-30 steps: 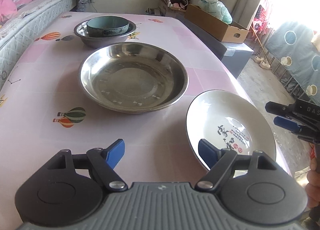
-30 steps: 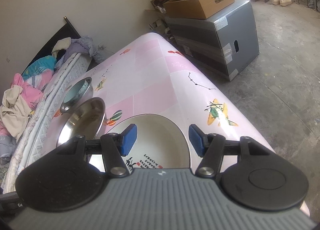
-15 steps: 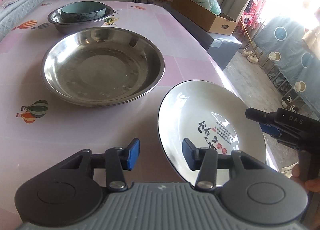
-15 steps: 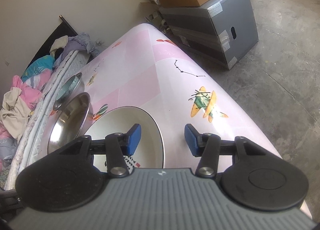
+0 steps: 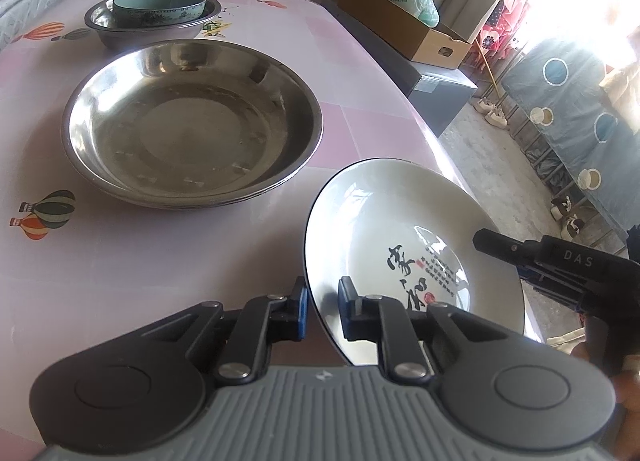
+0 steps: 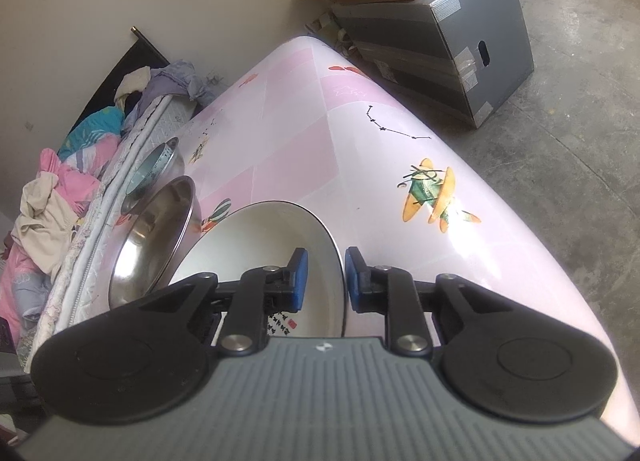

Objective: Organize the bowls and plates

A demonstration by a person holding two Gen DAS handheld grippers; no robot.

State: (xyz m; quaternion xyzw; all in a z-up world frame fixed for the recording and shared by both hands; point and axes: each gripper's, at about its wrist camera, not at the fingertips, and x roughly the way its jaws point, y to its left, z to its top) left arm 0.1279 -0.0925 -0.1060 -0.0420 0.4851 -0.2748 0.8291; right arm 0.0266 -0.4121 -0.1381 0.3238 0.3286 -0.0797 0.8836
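Both jaws have just been closing on the round white ceramic plate [image 5: 400, 229]: left gripper [image 5: 322, 311] apparently pinching its near-left rim, right gripper [image 6: 323, 279] its opposite rim

A lived-in room of a home is shown. A table [image 5: 120, 261] covered with a pink balloon-printed cloth is seen beside a mattress [image 6: 96, 197] heaped with bedclothes [image 6: 52, 189] at the left of the right wrist view. A cardboard box [image 5: 400, 21] is set on a grey crate [image 6: 440, 41] at upper right, and shoes [image 5: 492, 113] are left on the bare concrete floor [image 6: 580, 141].
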